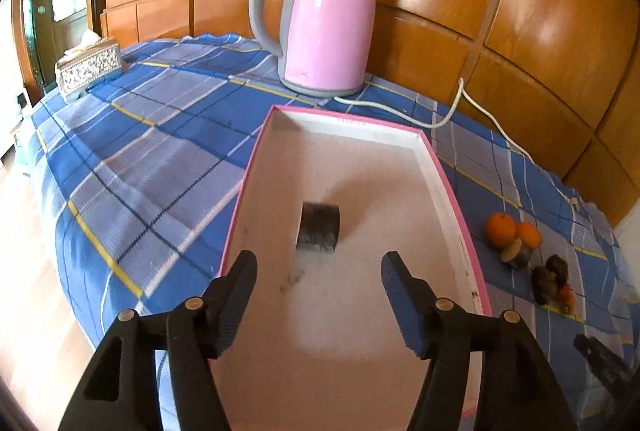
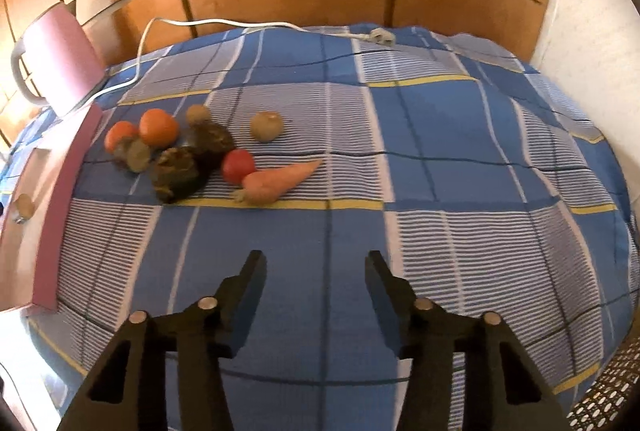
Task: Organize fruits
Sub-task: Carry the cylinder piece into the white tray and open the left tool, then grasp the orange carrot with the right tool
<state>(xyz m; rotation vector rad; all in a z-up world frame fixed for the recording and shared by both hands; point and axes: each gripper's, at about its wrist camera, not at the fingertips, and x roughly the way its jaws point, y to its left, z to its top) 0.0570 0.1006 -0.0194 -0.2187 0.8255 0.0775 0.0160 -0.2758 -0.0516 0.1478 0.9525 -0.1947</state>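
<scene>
A shallow pink-edged box (image 1: pixel 456 199) with a white inside lies on the checked cloth; a dark cylinder (image 1: pixel 319 227) lies in it. My left gripper (image 1: pixel 318 267) is open and empty above the box. Right of the box lies a heap of produce: two oranges (image 2: pixel 159 127), two dark lumpy fruits (image 2: pixel 176 173), a red tomato (image 2: pixel 238 167), a carrot (image 2: pixel 280 179) and brownish round fruits (image 2: pixel 267 126). The oranges also show in the left wrist view (image 1: pixel 500 229). My right gripper (image 2: pixel 316 269) is open and empty, above bare cloth in front of the heap. The box's edge (image 2: pixel 64 207) is at its left.
A pink electric kettle (image 1: pixel 324 19) stands behind the box, its white cord (image 2: pixel 240 25) trailing along the back of the table to a plug (image 2: pixel 382 35). A patterned tissue box (image 1: pixel 88 69) sits at the far left. Wood panelling backs the table. A small brownish item (image 2: pixel 23 205) lies in the box.
</scene>
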